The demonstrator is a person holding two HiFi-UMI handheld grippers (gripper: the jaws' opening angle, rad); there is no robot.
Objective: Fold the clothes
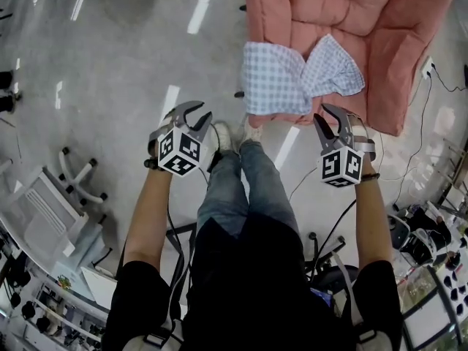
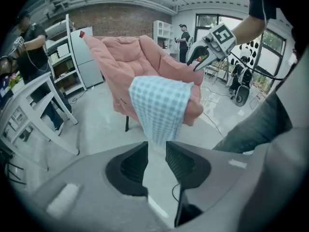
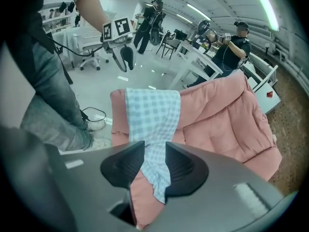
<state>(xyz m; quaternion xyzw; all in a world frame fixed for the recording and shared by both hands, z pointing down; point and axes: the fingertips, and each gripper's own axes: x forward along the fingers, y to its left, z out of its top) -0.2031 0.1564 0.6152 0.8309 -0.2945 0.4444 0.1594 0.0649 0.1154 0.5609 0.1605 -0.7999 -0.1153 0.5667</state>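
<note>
The person's black top [image 1: 248, 291] is sitting closest to us, with blue jeans [image 1: 230, 196] reaching down to the shiny floor [image 1: 110, 64]. On the left, the left gripper [image 1: 201, 112] is hanging over that floor. Its jaws are standing a little apart, and nothing is sitting between them.

In the middle, the checked cloth [image 1: 292, 75] is lying on the front of the pink chair [image 1: 387, 28]. One part is hanging down over the front edge.

On the right, the right gripper [image 1: 322, 115] is pointing at the cloth, near it but not touching. Its jaws are also standing a little apart and are pinching nothing.

The cloth is looking thin, soft and light. I am guessing it is going to flop and bunch up, not stay flat. The corners of the hanging part are looking like the best spots to grab, one for each gripper.

The chair is shaped like a big soft bowl, and it is holding only the cloth.
</note>
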